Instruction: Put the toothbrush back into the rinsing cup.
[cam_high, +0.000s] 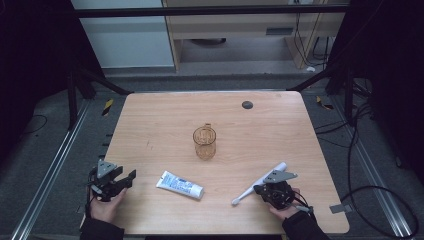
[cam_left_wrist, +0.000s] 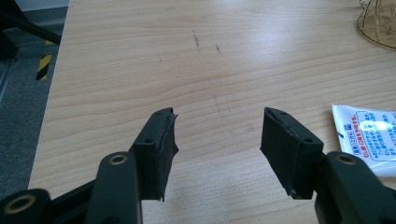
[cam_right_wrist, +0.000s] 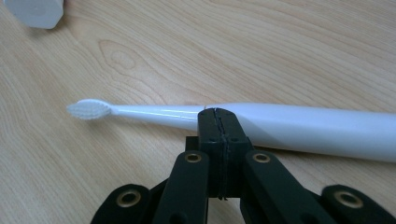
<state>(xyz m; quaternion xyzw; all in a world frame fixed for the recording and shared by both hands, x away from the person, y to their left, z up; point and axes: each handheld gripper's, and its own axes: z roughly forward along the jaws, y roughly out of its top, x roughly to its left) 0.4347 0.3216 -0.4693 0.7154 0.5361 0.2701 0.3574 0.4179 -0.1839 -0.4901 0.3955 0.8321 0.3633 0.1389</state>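
Scene: a light wooden table (cam_high: 150, 115) seen from above, a person's two hands entering at six o'clock, each holding a black two-jaw gripper.
Right gripper (cam_right_wrist: 218, 112): at about four o'clock on the table in the high view, its jaws pressed fully together, pad against pad, with nothing between them. The closed tips sit just in front of the toothbrush handle; whether they touch it cannot be told.
Toothbrush (cam_right_wrist: 289, 123): white, lying flat on the table (bristles facing up in the right gripper view). In the high view it runs from its bristle head at about five o'clock up toward three o'clock, partly covered by the right gripper.
Left gripper (cam_left_wrist: 218, 135): at about eight o'clock, jaws standing wide apart over bare wood, holding nothing.
Toothpaste tube (cam_high: 180, 184): white with blue print, flat at six o'clock, between the two grippers and touching neither.
Glass mug (cam_high: 204, 142): amber, upright at the centre, well apart from both hands.
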